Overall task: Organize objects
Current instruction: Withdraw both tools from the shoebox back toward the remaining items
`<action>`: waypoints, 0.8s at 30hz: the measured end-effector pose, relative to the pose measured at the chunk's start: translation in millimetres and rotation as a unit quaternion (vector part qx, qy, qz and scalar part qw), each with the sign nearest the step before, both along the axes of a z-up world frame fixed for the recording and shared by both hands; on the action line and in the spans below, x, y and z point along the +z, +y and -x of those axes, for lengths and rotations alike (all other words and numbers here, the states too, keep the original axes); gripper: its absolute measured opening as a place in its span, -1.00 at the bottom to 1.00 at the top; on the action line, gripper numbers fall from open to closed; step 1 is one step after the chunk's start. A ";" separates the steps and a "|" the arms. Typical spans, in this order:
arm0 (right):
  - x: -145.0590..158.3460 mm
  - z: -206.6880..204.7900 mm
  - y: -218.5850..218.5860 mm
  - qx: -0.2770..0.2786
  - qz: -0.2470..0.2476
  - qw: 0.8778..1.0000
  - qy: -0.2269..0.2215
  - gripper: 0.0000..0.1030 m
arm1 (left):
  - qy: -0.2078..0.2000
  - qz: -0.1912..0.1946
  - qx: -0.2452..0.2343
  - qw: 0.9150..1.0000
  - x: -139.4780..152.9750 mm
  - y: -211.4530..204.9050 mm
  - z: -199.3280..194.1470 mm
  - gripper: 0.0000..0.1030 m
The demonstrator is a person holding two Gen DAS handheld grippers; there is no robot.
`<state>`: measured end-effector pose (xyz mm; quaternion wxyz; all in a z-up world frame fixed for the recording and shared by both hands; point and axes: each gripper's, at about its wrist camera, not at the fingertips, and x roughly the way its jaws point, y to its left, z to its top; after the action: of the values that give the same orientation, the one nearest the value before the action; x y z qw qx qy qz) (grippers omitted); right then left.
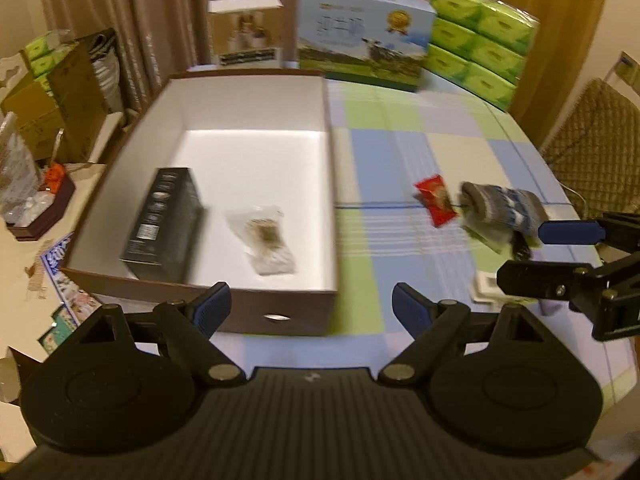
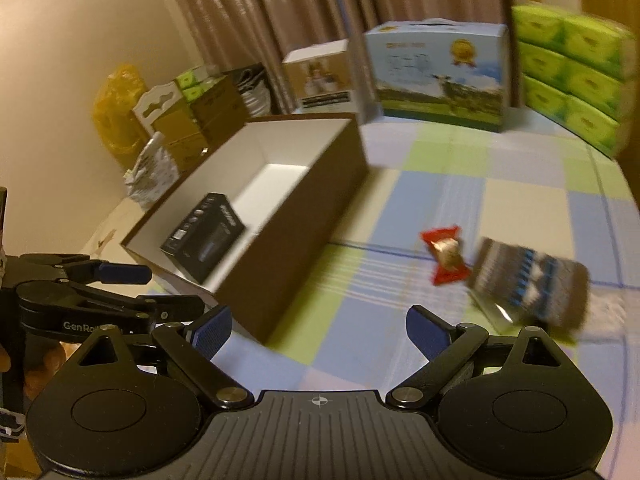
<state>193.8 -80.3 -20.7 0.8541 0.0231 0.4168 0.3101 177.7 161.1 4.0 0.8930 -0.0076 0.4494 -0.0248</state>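
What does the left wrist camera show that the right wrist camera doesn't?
Only the left wrist view shows the clear packet lying in the brown box beside the black box. Only the right wrist view shows the yellow bag by the wall. Both show the red candy and the patterned socks on the checked tablecloth.

Motion blur is smearing both views. The print on the black carton inside the brown box is staying unreadable, and the clear packet beside it is showing only a brownish smudge. The patterned sock bundle is blurring at its edges. The right gripper is running off the left view's edge.
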 end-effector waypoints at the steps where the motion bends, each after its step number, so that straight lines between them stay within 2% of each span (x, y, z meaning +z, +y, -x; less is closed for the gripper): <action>1: -0.3 1.0 -9.1 -0.006 0.002 1.000 0.002 0.78 | 0.003 0.004 -0.004 1.000 -1.7 -5.6 0.5 0.68; 11: -19.6 12.5 -85.6 -0.081 0.027 0.996 0.036 0.78 | 0.033 0.016 -0.062 0.997 -26.5 -66.8 0.4 0.69; 24: -35.5 14.3 -134.1 -0.140 0.041 0.988 0.048 0.78 | 0.045 0.006 -0.135 0.990 -51.3 -132.7 -10.4 0.69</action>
<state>179.5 -214.5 -56.2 0.8682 0.0607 0.4625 0.1689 188.1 28.5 -47.4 0.8601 0.0468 0.4863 -0.1470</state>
